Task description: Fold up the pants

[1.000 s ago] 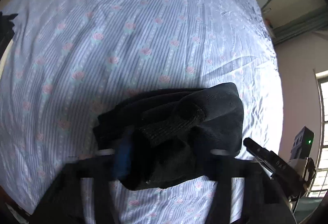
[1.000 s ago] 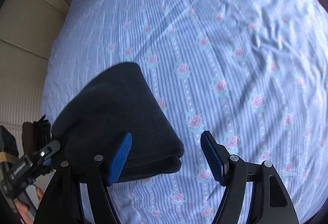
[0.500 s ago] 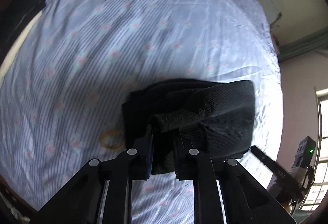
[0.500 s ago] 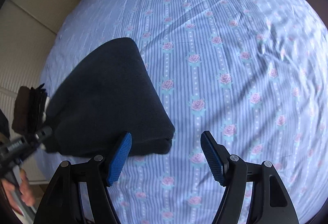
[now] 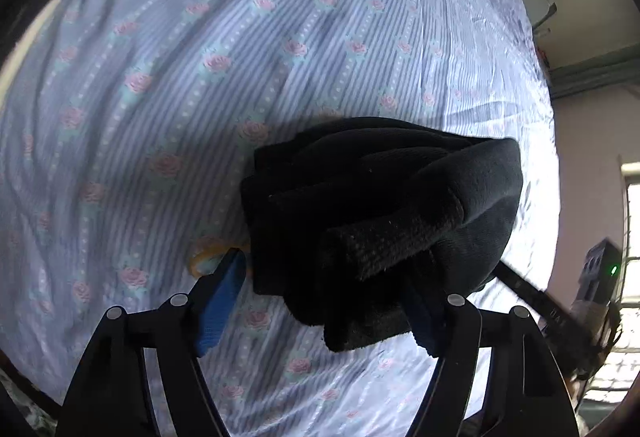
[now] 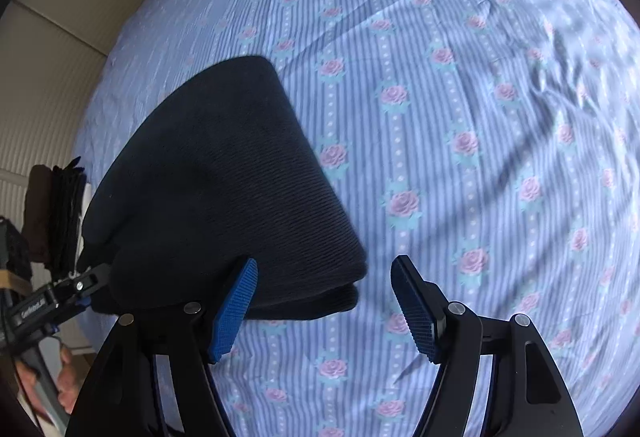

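The black pants (image 5: 384,213) lie as a thick folded bundle on the floral striped bedsheet (image 5: 248,49). My left gripper (image 5: 320,301) is open, its blue pads wide apart, with the near edge of the bundle between them; the right pad is partly hidden by cloth. In the right wrist view the pants (image 6: 224,189) show a smooth folded top. My right gripper (image 6: 324,309) is open and empty, its left pad beside the fold's corner.
The sheet (image 6: 460,117) is wrinkled at the far right. A yellow ring (image 5: 206,259) lies on the sheet beside the left pad. A stack of dark clothes (image 6: 56,213) stands at the bed's left edge. The other gripper (image 5: 560,313) shows at lower right.
My left gripper has opened and let go of the pants' edge; half a second ago it was shut on it. The right gripper stays open beside the fold.
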Action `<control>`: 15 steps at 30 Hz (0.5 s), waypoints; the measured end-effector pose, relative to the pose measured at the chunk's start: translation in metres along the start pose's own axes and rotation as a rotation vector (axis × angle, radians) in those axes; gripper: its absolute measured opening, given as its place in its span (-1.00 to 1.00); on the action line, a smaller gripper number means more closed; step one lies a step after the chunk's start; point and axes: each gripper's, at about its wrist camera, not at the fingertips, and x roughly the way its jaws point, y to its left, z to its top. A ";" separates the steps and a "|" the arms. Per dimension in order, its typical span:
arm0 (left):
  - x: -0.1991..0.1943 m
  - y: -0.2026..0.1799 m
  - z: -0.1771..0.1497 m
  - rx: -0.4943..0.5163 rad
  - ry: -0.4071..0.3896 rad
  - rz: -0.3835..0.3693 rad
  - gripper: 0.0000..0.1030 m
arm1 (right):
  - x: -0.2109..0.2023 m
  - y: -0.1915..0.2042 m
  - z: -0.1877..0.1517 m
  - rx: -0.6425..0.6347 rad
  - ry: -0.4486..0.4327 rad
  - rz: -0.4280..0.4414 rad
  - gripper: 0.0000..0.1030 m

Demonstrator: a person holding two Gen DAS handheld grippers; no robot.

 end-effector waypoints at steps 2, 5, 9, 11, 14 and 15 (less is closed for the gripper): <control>0.005 0.004 0.002 -0.053 0.023 -0.074 0.28 | 0.003 0.004 -0.002 -0.009 0.008 0.007 0.37; 0.010 0.003 0.003 -0.078 0.038 -0.126 -0.34 | 0.002 0.011 -0.004 -0.023 0.015 0.015 0.37; -0.010 -0.002 0.008 -0.094 -0.039 -0.145 -0.54 | -0.025 0.009 -0.013 -0.003 -0.037 0.016 0.38; -0.024 -0.011 0.011 -0.065 -0.082 -0.124 -0.56 | -0.037 0.004 -0.023 -0.014 -0.081 -0.012 0.44; -0.040 -0.024 0.013 -0.021 -0.137 -0.109 -0.56 | -0.030 0.004 -0.030 -0.078 -0.048 -0.066 0.44; -0.043 -0.026 0.014 -0.022 -0.148 -0.111 -0.56 | -0.022 0.004 -0.031 -0.088 -0.024 -0.067 0.44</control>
